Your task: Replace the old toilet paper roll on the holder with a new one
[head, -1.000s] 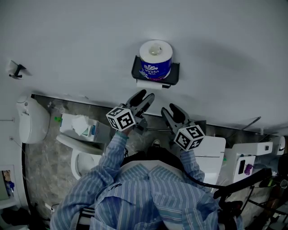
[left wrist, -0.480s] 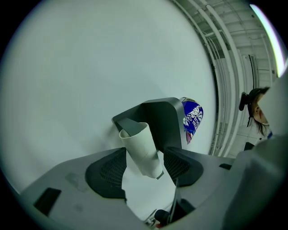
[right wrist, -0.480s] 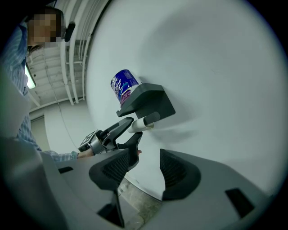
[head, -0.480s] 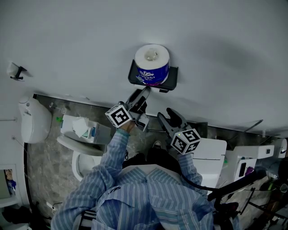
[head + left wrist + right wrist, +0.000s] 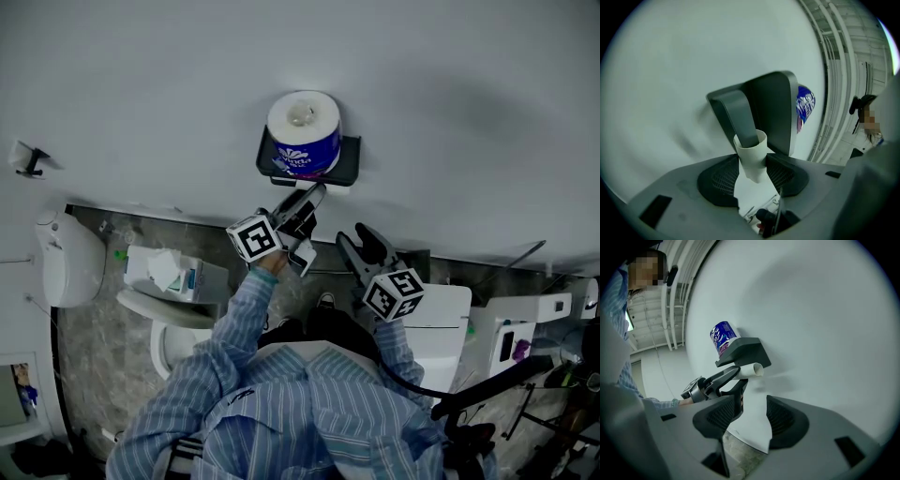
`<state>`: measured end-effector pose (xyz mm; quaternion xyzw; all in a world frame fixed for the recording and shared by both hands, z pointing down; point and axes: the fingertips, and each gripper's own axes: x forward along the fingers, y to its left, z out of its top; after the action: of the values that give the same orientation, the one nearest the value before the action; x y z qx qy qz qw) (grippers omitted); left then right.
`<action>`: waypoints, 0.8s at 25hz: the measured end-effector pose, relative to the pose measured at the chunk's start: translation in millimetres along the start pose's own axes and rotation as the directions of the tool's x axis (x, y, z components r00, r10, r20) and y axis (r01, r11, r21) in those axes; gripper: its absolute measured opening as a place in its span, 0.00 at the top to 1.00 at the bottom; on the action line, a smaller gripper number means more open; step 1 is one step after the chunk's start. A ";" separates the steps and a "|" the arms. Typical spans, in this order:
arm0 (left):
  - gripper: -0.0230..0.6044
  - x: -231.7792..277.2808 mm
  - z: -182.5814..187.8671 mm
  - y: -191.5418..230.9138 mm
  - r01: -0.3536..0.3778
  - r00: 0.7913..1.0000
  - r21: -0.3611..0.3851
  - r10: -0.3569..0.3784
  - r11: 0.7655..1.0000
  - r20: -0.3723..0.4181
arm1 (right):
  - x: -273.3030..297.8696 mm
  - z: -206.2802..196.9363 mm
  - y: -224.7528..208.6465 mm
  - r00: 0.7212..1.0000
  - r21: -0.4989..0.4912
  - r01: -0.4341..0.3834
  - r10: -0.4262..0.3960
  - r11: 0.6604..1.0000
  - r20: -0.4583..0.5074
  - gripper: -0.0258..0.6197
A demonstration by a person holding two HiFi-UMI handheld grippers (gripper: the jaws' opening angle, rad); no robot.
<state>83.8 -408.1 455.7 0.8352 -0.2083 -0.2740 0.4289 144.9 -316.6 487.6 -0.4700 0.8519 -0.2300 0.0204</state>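
Left gripper view shows the left claw [image 5: 754,165], its jaws just now closing, pinched on the empty white cardboard tube [image 5: 751,152] on the arm of the dark grey wall holder [image 5: 774,108], probably to slide it off the arm's free end. The blue-wrapped new toilet paper roll [image 5: 302,131] waits upright on the holder's shelf. The right claw [image 5: 753,411] hangs partly open and empty just beside, with the wall close behind and open room below.

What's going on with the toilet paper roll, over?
Left claw just closing on empty tube, tube on holder. Right claw open, empty. New roll sits on top. Nothing blocking.
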 end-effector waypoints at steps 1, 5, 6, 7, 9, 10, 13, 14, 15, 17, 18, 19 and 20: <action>0.67 5.8 -6.5 -3.1 0.008 0.999 0.035 -0.006 0.999 -0.037 | -2.4 0.6 -3.2 1.000 0.000 0.011 -0.011 1.000 0.003 0.66; 0.67 28.3 -35.8 -12.0 0.040 0.989 0.071 -0.029 0.997 -0.143 | -12.3 3.2 -14.6 0.999 -0.002 0.046 -0.046 0.999 0.016 0.66; 0.67 32.7 -42.8 -12.7 0.045 0.986 0.072 -0.033 0.996 -0.163 | -15.0 4.0 -17.3 0.998 0.000 0.052 -0.052 0.999 0.021 0.66; 0.67 36.5 -49.6 -13.0 0.050 0.982 0.075 -0.035 0.996 -0.183 | -17.8 5.0 -19.9 0.998 0.001 0.059 -0.059 0.998 0.028 0.66; 0.67 41.7 -62.0 -10.7 0.053 0.974 0.089 -0.032 0.995 -0.223 | -24.2 8.1 -25.9 0.996 0.005 0.077 -0.077 0.997 0.046 0.66; 0.67 43.1 -67.5 -8.2 0.049 0.970 0.097 -0.025 0.994 -0.241 | -28.1 10.4 -29.3 0.994 0.008 0.089 -0.089 0.996 0.057 0.66; 0.67 42.4 -80.6 0.4 0.031 0.956 0.135 0.010 0.990 -0.292 | -41.7 20.5 -38.2 0.988 0.021 0.122 -0.124 0.992 0.091 0.66; 0.67 40.4 -84.5 3.2 0.026 0.950 0.155 0.023 0.988 -0.310 | -46.3 26.0 -39.5 0.986 0.031 0.127 -0.130 0.991 0.108 0.66; 0.67 37.5 -88.2 6.0 0.023 0.943 0.180 0.038 0.983 -0.329 | -50.1 32.4 -39.6 0.983 0.042 0.125 -0.130 0.991 0.127 0.66; 0.67 29.6 -93.6 10.5 0.019 0.929 0.236 0.070 0.972 -0.363 | -53.1 46.7 -35.8 0.981 0.038 0.111 -0.115 0.993 0.154 0.65; 0.67 25.0 -94.7 11.9 0.018 0.924 0.260 0.084 0.966 -0.373 | -52.0 54.0 -32.2 0.982 0.016 0.103 -0.104 0.995 0.157 0.63; 0.67 20.3 -94.5 12.7 0.015 0.921 0.279 0.095 0.960 -0.378 | -49.3 61.6 -27.5 0.983 -0.019 0.095 -0.091 0.995 0.156 0.62; 0.67 15.7 -92.8 12.8 0.011 0.920 0.292 0.104 0.956 -0.377 | -45.4 69.7 -21.9 0.985 -0.060 0.087 -0.077 0.994 0.155 0.60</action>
<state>153.4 -368.3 506.7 0.9211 -0.1770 -0.0595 0.3415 205.0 -315.6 426.1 -0.5212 0.8350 -0.1654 0.0604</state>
